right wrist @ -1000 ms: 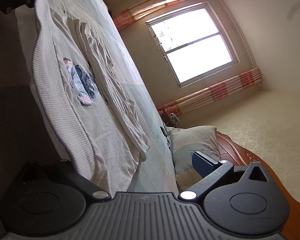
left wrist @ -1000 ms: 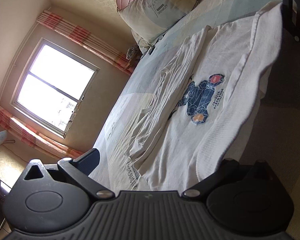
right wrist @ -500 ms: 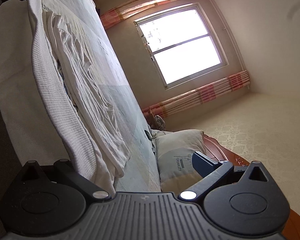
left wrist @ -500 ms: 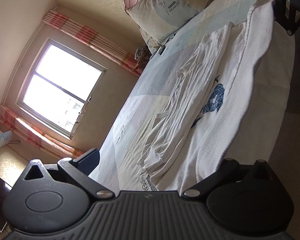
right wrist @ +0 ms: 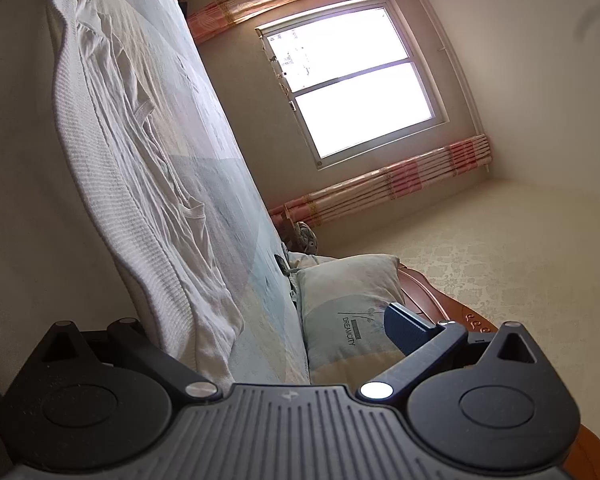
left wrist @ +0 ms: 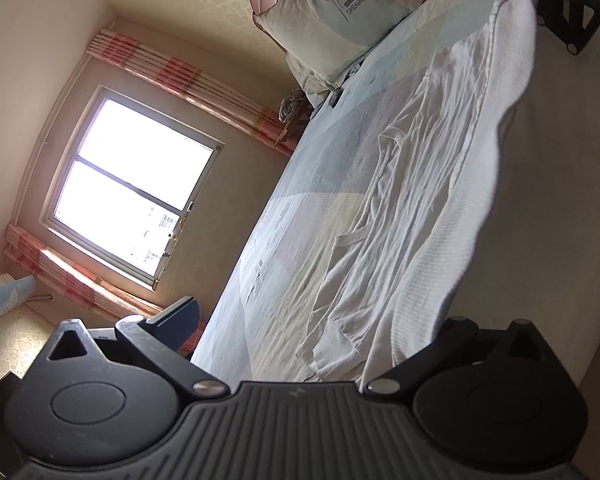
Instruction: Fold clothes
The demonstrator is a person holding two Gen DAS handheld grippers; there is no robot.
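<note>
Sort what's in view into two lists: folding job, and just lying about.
Job: white T-shirt; left gripper; right gripper.
Lying about: pillow; bed sheet; window; curtains; headboard.

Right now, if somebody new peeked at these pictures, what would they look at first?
Probably the bright white window glowing on the far wall, with pink striped curtains bunched beside it. Next comes the crumpled white ribbed shirt, being lifted along one edge of the pale blue patchwork bedsheet. A cream pillow printed DREAMCITY sits at the bed's head.
</note>
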